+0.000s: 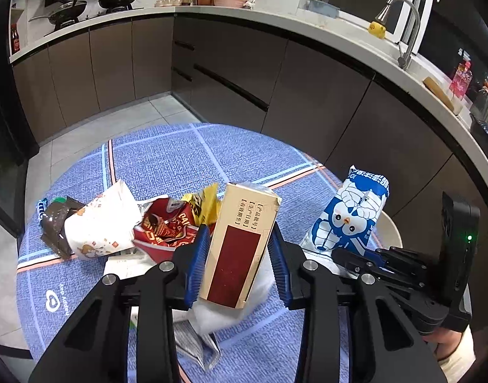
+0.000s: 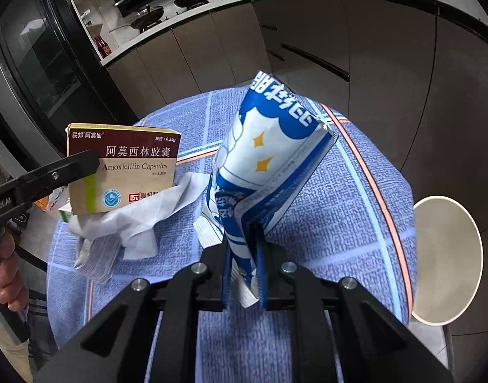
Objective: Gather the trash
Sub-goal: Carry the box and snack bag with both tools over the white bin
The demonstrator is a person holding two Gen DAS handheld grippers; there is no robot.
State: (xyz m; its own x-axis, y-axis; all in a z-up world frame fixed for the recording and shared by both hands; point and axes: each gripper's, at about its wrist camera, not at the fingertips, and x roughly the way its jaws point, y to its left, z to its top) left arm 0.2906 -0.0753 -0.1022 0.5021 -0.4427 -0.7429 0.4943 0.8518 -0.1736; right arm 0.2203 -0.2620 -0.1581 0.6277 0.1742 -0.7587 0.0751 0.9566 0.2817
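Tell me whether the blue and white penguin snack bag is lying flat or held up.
Held up: the blue and white penguin snack bag stands off the tablecloth, pinched at its lower end by the right tool.

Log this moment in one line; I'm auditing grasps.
left gripper: around medicine box, lifted | right gripper: shut on blue wrapper | bin: right of table

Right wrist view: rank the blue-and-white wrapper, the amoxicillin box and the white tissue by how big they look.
1. blue-and-white wrapper, though it sits nearest the camera, in the right tool.
2 and 3. amoxicillin box and white tissue look alike; I won't rank them.
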